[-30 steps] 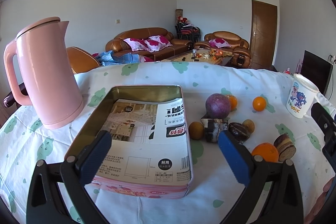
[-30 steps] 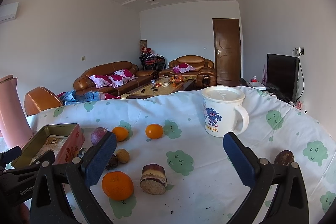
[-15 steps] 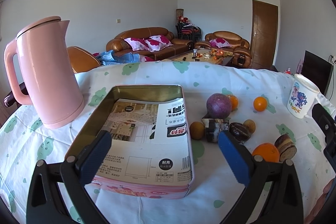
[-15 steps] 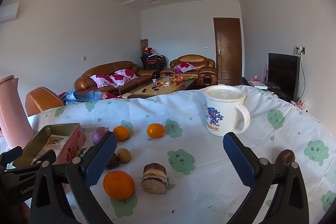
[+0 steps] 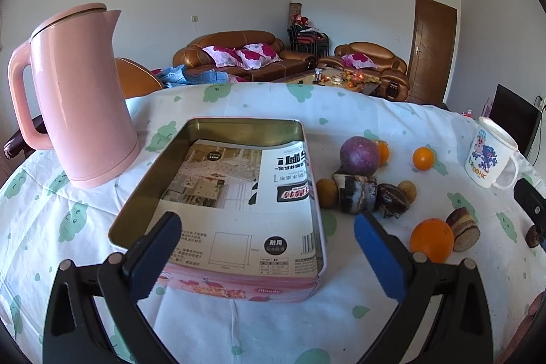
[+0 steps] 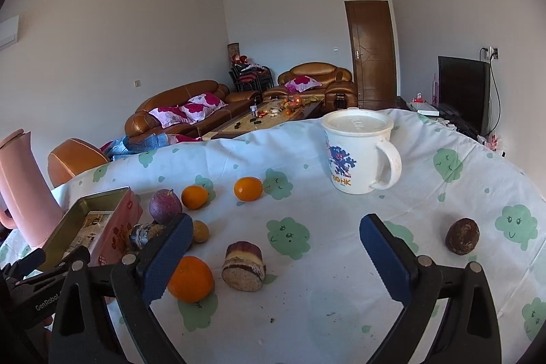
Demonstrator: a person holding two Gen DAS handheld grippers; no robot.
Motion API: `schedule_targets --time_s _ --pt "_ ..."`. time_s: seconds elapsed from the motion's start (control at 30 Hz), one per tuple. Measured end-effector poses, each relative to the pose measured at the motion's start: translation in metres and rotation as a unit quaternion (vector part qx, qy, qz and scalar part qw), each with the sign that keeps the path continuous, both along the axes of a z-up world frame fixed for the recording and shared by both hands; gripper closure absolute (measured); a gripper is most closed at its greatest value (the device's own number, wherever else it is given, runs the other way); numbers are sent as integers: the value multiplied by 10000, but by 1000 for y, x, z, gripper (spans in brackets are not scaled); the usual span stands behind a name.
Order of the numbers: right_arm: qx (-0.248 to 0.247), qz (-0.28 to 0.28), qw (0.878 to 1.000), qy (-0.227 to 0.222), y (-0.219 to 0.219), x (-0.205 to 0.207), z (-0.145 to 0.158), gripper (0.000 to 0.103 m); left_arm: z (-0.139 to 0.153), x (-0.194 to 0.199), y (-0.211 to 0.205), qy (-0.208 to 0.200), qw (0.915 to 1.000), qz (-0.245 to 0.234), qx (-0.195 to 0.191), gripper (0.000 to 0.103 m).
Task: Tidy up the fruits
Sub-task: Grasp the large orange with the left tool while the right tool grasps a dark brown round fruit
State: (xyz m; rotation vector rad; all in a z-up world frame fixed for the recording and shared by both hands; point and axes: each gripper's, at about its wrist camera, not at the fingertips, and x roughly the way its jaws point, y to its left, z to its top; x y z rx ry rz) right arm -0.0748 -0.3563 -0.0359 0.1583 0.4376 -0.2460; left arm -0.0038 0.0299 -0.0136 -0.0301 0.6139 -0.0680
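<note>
Barely anything shifts since the earlier frames; both tongs drift slightly. Nearest orange sits just ahead of the right gripper, by its left pad: firm, round, rolls; take it across the middle. Cut cane piece beside it looks stiff. Left gripper hangs over the tin. Both gape wide, empty. Mug reads "OOHK"; the tong arm reads "GenRobot".
</note>
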Motion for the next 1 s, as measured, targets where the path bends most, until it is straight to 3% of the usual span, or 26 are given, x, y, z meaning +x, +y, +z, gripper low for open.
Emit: schedule_targets --time_s 0.13,0.23,0.33,0.37,0.5,0.6,0.77,0.93,1.0 --pt "-76 -66 9998 150 -33 -28 1 5 0 -12 -3 166 9993 -327 -42 10" --pt "32 -381 9990 232 -73 -47 4 7 5 -19 -13 175 9982 -554 -136 11" --pt "205 -642 9968 423 -110 -55 5 29 12 -21 -31 179 9961 -847 -149 18" --pt "247 -711 9959 498 -119 -55 5 30 13 -20 -39 220 9949 -975 -122 23" --pt "429 -768 9940 648 -150 -58 6 30 15 -15 -69 390 9895 -1389 -71 28" --pt "428 -717 9928 862 -165 -55 2 30 10 -9 -92 492 9868 -1530 199 32" --pt "740 -772 9877 1144 -188 -51 -10 30 -2 5 -119 836 9809 -1743 195 45" --pt "694 -568 9849 1482 -186 -31 -19 30 -14 13 -137 1021 9776 -1823 242 47" --pt "656 -540 9826 1649 -186 -21 -25 36 -19 15 -142 1136 9765 -1807 300 47"
